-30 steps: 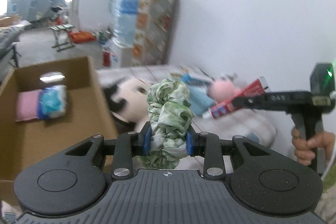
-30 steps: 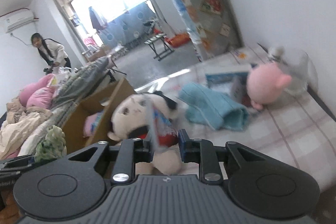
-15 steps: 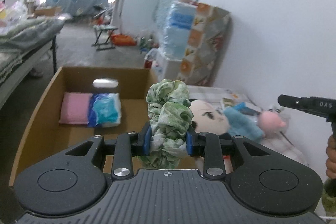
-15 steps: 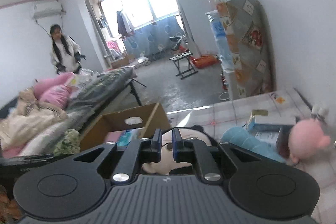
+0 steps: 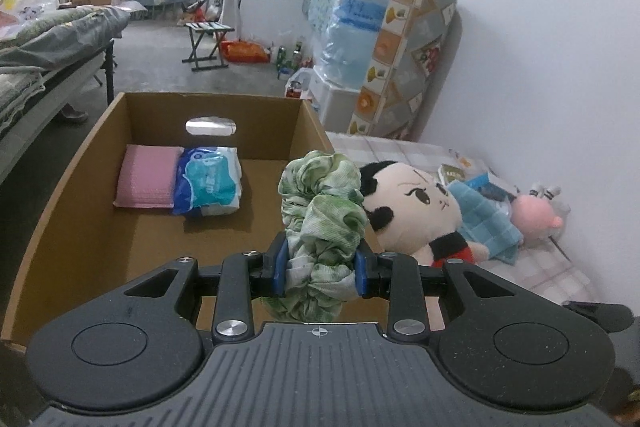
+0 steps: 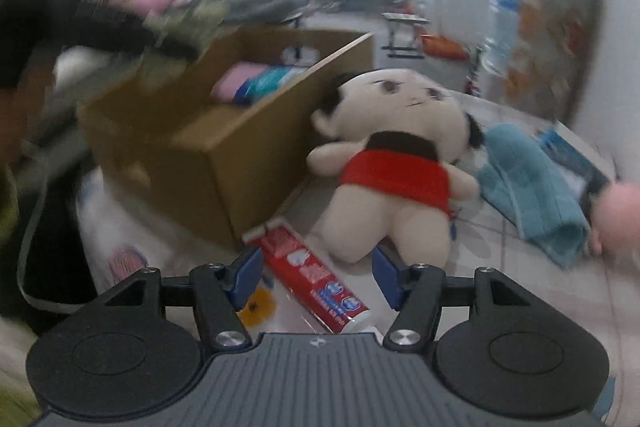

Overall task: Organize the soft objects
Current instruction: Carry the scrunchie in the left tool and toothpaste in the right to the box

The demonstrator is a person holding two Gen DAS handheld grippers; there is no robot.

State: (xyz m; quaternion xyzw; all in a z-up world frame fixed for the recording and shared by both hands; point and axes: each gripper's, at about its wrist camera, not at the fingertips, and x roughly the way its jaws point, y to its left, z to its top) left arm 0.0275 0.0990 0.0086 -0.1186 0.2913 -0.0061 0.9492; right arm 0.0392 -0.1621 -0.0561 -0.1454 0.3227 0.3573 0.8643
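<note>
My left gripper is shut on a green scrunchie and holds it above the near right part of an open cardboard box. In the box lie a pink cloth and a blue tissue pack. My right gripper is open and empty, low over the bed, with a red toothpaste tube lying between its fingers. A plush doll lies just ahead, against the box.
On the bed right of the box lie the doll, a blue towel, a pink plush and some packets. A folded mattress leans on the wall behind. A yellow item lies by the toothpaste.
My left gripper has swung left over the box with the scrunchie. My right gripper has opened, dropped low toward the bed, and the toothpaste it held now lies on the bed.
</note>
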